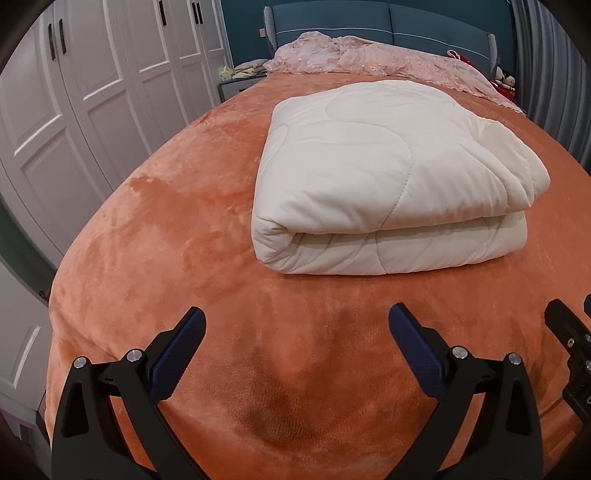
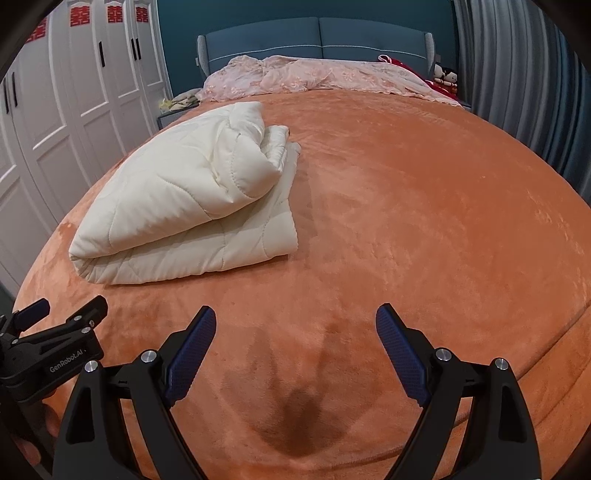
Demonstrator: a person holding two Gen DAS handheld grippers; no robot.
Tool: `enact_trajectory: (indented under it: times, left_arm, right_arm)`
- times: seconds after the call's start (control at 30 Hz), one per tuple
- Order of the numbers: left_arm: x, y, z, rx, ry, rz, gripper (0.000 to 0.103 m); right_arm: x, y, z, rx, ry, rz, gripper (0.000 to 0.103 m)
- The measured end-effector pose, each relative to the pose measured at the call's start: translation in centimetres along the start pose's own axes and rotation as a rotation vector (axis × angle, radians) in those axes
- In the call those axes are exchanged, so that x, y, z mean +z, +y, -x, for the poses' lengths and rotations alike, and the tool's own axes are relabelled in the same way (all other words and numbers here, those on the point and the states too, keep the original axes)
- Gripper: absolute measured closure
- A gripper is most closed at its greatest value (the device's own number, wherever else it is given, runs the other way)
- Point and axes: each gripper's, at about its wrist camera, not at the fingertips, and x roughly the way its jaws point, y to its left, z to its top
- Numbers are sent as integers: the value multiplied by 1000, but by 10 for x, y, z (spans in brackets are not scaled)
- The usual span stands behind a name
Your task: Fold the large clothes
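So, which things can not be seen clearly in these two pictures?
- Folded quilt: its far side and underside, hidden by its own bulk in both views.
- Right gripper: cut off by the left wrist view's right edge.
- Dolls by the headboard: too small to identify.
- Items on the nightstand: too small, partly behind the orange blanket.

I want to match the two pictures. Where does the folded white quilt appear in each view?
Left wrist view: the folded white quilt lies right of centre, beyond the open left gripper.
Right wrist view: the quilt lies at the left, on the orange bedspread.
Shared landmark: the blue headboard.
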Motion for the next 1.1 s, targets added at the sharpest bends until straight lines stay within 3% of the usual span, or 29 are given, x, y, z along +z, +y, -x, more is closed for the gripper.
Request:
enact_trajectory:
  times: [1.1]
  left_arm:
    - [-4,-2,-1,-4,1,4,6]
  right_arm:
    - [-5,17,3,5,13,61,17]
